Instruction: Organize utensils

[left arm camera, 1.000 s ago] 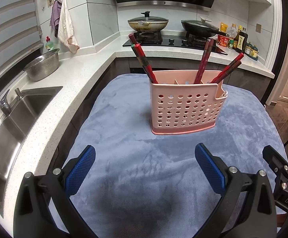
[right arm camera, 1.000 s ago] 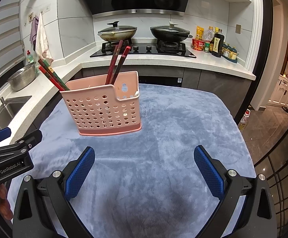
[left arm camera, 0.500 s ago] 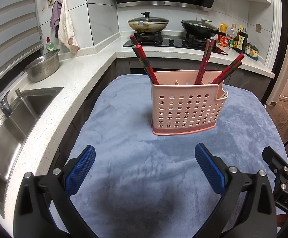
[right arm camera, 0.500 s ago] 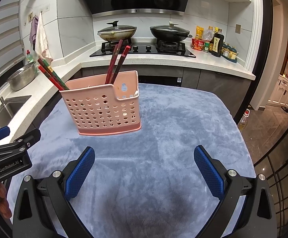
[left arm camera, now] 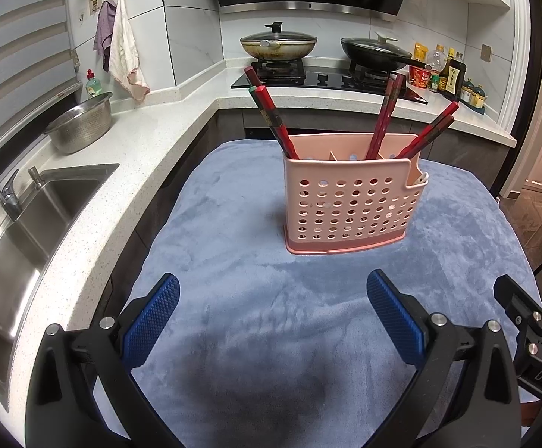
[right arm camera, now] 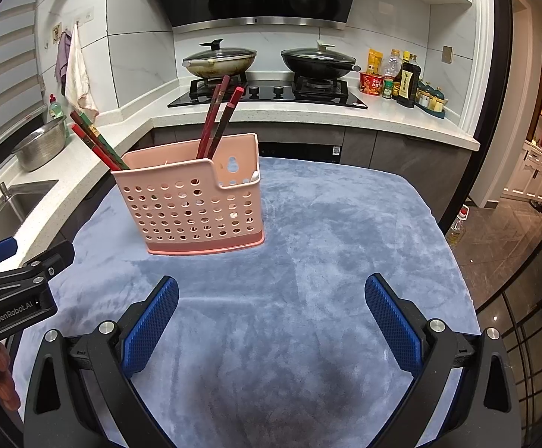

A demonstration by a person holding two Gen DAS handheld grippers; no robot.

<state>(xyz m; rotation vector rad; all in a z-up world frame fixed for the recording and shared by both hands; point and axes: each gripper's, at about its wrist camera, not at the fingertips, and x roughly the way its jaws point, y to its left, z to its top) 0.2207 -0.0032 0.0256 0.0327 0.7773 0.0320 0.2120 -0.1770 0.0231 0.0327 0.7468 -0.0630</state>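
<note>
A pink perforated utensil basket (left arm camera: 353, 201) (right arm camera: 192, 205) stands upright on the blue-grey cloth (left arm camera: 256, 298) (right arm camera: 308, 261). Red chopsticks (left arm camera: 274, 119) lean out of its left compartment, another pair (left arm camera: 384, 119) rises from the middle, and a third pair (left arm camera: 431, 130) slants right. In the right wrist view, chopsticks (right arm camera: 95, 142) lean left and another pair (right arm camera: 218, 119) stands near the centre. My left gripper (left arm camera: 272, 317) is open, well short of the basket, nothing between its fingers. My right gripper (right arm camera: 271, 317) is open too, nearer than the basket and to its right.
A steel sink (left arm camera: 17, 231) and a metal bowl (left arm camera: 80, 127) sit on the white counter at left. Two lidded pans (left arm camera: 278, 43) (right arm camera: 317, 61) rest on the hob behind. Bottles (right arm camera: 405, 78) line the back right. The table's right edge drops to the floor (right arm camera: 502, 246).
The basket sits very slightly lower and nearer in both views. Both grippers stay open and nothing has been taken hold of.
</note>
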